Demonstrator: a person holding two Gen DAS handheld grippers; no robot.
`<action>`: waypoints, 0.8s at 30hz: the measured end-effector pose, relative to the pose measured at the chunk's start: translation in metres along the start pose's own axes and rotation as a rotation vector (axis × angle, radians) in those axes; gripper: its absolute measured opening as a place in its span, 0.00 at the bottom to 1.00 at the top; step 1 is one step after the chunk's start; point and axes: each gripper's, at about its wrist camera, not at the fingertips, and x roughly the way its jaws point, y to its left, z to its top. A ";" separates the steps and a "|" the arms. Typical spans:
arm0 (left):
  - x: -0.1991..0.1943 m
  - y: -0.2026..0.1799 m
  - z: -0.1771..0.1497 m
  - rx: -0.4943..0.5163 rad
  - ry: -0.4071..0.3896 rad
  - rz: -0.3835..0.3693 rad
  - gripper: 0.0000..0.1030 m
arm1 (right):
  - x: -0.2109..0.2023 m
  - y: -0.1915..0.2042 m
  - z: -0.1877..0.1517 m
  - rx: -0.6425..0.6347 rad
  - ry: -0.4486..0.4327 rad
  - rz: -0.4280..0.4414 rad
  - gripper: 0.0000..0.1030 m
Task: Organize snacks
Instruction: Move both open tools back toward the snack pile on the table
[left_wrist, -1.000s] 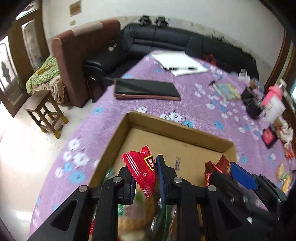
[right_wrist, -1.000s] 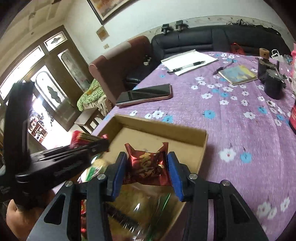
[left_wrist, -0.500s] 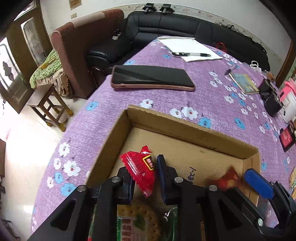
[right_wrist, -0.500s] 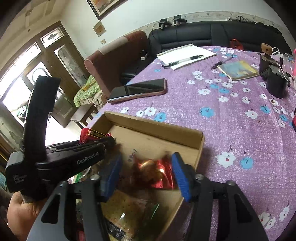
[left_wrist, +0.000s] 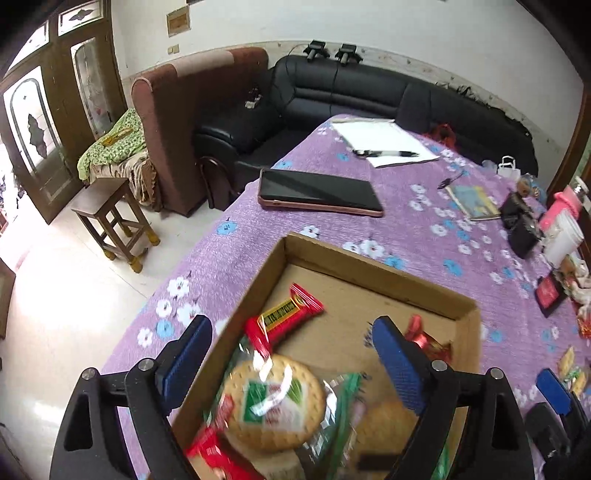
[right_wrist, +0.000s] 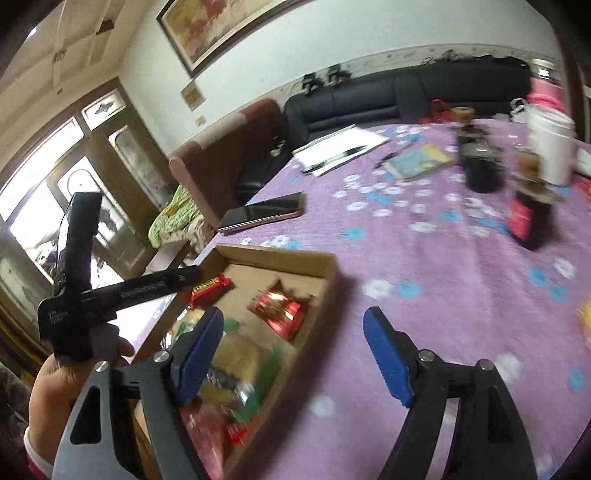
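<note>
Biscuit packs at the near end of the cardboard box were motion-blurred, labels unreadable, cut off by the bottom edge. Right-wrist view: dark bottle and white cup smeared. Small packets at the table's right edge were too small to identify.

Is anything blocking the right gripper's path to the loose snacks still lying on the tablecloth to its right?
Nothing visible does. The right gripper is open over bare purple tablecloth beside the cardboard box. The loose snacks lie on the cloth outside the box; the dark bottle stands farther back.
</note>
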 end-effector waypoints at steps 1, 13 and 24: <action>-0.006 -0.003 -0.003 0.003 -0.011 -0.006 0.89 | -0.011 -0.007 -0.005 0.012 -0.007 -0.008 0.76; -0.077 -0.102 -0.089 0.168 -0.115 -0.163 0.95 | -0.136 -0.124 -0.080 0.199 -0.122 -0.230 0.75; -0.090 -0.183 -0.145 0.312 -0.100 -0.237 0.97 | -0.184 -0.188 -0.110 0.276 -0.148 -0.380 0.75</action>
